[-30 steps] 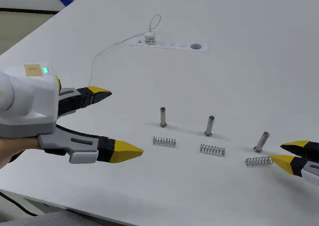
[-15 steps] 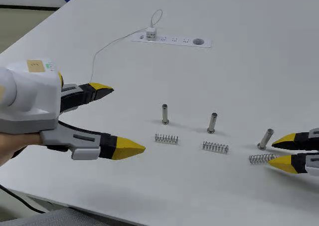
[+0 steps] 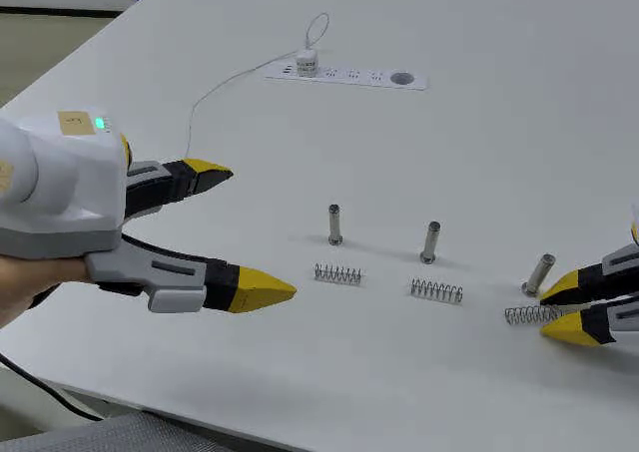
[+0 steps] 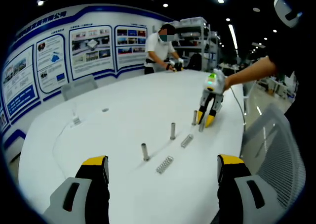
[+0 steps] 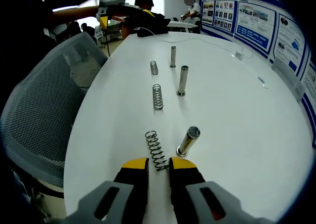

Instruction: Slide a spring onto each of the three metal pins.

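Yellow tips of your right hand-held gripper (image 3: 555,309) have crept forward over the last second. The near end of the right spring (image 3: 527,315) now lies between them instead of just off the lower tip. The jaws stand close together around that end, and the right gripper view does not settle whether they already pinch the wire. The spring has not been lifted: it lies flat on the surface (image 3: 479,143), just beside the right pin (image 3: 541,274). You look to be at the grasp of the first spring, with none of the three pins loaded yet. Your left hand-held gripper (image 3: 240,232) has kept its place, jaws wide apart and holding nothing, hovering to the left of the left pin (image 3: 334,225). The left spring (image 3: 337,273) and middle spring (image 3: 436,291) each lie untouched in front of their pins, the middle pin (image 3: 431,242) between the other two. The springs are thin, bright wire in open coils, slender and probably quick to flex or roll under a pinch. The pins are short, polished metal cylinders standing upright on a slightly wider foot. The surface is smooth, matt and white, so it likely offers little to stop a spring sliding.
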{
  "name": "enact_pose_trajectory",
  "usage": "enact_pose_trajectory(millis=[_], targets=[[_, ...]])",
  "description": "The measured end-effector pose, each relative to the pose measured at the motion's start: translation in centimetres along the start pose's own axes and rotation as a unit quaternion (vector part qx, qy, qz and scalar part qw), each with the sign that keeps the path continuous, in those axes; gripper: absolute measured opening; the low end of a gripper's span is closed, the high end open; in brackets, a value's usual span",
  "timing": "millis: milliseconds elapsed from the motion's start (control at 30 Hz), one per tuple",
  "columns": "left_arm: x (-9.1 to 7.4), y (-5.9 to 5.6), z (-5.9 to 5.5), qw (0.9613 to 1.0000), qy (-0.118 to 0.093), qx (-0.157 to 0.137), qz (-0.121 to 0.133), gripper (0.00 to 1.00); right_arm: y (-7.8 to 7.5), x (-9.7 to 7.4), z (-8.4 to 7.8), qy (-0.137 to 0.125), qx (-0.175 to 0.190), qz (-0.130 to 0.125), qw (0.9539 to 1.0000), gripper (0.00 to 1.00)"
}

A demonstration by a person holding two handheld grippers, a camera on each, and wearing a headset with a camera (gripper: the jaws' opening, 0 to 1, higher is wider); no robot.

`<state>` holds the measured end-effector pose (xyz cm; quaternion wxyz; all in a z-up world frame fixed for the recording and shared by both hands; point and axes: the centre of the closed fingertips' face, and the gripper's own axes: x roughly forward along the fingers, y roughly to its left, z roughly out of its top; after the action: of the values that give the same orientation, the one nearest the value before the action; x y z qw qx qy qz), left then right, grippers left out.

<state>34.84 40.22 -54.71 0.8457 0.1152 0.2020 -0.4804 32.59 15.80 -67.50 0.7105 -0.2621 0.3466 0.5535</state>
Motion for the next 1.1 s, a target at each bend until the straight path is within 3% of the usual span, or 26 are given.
enact_pose_trajectory(millis=[367, 800, 967, 1100], targets=[[-0.1, -0.3, -0.3, 1.0, 0.005, -0.001, -0.001, 0.93, 0.6, 0.0, -0.1, 0.011, -0.006, 0.004, 0.9999, 0.11], [0.0, -1.3, -0.4, 0.9998, 0.011, 0.006, -0.013, 0.93, 0.5, 0.2, 0.0, 0.032, -0.008, -0.024, 0.9992, 0.1], [-0.1, -1.4, -0.4, 0.9999, 0.01, 0.006, -0.01, 0.92, 0.3, -0.1, -0.2, 0.031, 0.016, -0.032, 0.9989, 0.1], [-0.2, -1.8, -0.6, 0.9998, 0.012, 0.003, -0.018, 0.91, 0.6, -1.1, 0.9, 0.016, 0.021, -0.036, 0.999, 0.1]])
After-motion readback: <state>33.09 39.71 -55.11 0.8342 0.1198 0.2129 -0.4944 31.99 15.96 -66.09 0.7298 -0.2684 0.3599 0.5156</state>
